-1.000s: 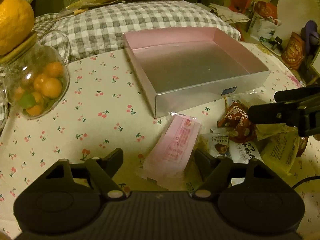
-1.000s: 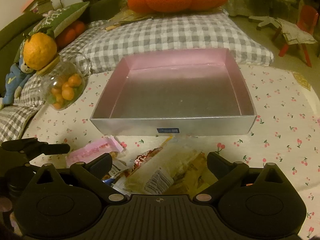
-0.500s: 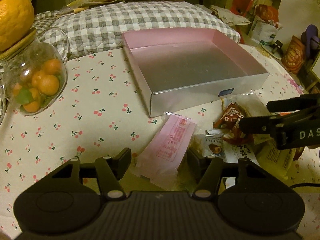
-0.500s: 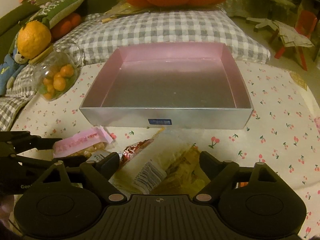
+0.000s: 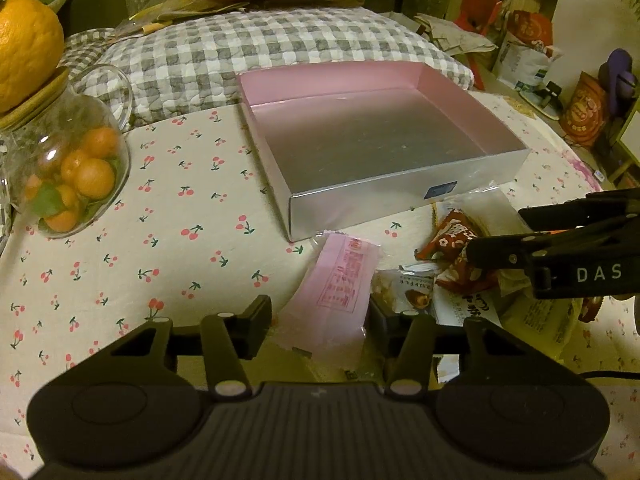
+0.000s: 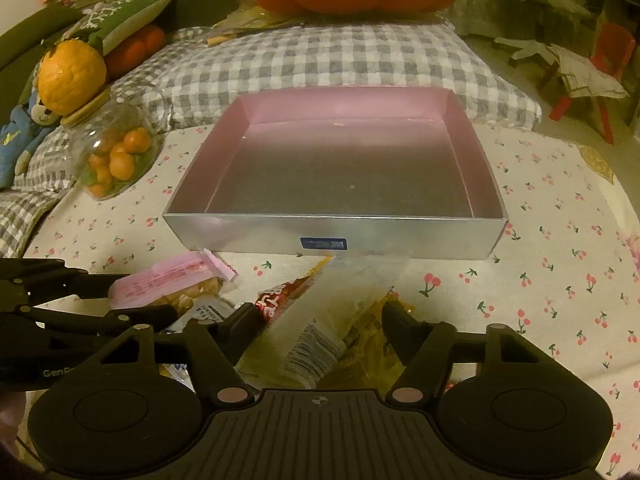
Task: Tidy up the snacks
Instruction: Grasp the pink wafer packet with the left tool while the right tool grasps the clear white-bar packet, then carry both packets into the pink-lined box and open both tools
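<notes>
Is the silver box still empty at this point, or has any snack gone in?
Empty. Both wrist views show the silver box with a bare floor and pink inner walls; the snack packets all lie on the tablecloth in front of it.

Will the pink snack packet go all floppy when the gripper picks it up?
Probably a bit. The pink snack packet is a thin, flat plastic wrapper, so its free end may droop. It looks light, and its glossy film could slip between the left gripper's fingers, which have just been closing around it.

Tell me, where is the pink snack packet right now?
The pink snack packet lies on the cherry-print cloth before the silver box's near corner, between the left gripper's fingers.
</notes>
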`<state>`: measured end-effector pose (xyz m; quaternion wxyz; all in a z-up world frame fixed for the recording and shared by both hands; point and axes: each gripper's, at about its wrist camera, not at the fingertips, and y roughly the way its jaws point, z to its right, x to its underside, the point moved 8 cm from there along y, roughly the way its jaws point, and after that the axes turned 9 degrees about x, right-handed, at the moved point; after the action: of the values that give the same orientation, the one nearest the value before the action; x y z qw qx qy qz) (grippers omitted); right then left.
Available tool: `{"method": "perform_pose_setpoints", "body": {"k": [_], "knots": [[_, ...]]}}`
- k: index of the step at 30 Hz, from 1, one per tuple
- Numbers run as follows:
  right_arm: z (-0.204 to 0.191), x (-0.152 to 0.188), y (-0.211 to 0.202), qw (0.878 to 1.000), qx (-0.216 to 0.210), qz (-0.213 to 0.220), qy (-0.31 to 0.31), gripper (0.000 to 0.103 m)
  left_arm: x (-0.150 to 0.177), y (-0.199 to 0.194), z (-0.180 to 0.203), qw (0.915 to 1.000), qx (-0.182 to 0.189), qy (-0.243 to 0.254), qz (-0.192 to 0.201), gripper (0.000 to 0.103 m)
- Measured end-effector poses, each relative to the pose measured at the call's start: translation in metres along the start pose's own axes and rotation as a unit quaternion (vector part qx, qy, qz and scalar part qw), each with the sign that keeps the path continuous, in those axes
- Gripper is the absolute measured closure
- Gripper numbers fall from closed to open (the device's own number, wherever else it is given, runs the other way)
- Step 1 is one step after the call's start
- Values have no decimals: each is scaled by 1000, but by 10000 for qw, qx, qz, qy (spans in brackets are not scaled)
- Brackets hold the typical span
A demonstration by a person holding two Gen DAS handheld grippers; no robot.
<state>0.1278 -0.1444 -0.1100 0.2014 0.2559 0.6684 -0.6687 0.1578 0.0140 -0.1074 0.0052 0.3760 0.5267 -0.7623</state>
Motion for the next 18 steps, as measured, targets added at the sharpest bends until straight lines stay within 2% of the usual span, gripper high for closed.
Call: {"method": "perform_pose_setpoints", "body": {"k": [7,18], "knots": [[-4,-2,-6,9998,36,97,-187,50,-1,-1,1,9999,-22,-101,-42,56],[-3,-3,-11,9996,135,80,-255,62,-2,-5,1,9989,32,-451,-116,57]]}}
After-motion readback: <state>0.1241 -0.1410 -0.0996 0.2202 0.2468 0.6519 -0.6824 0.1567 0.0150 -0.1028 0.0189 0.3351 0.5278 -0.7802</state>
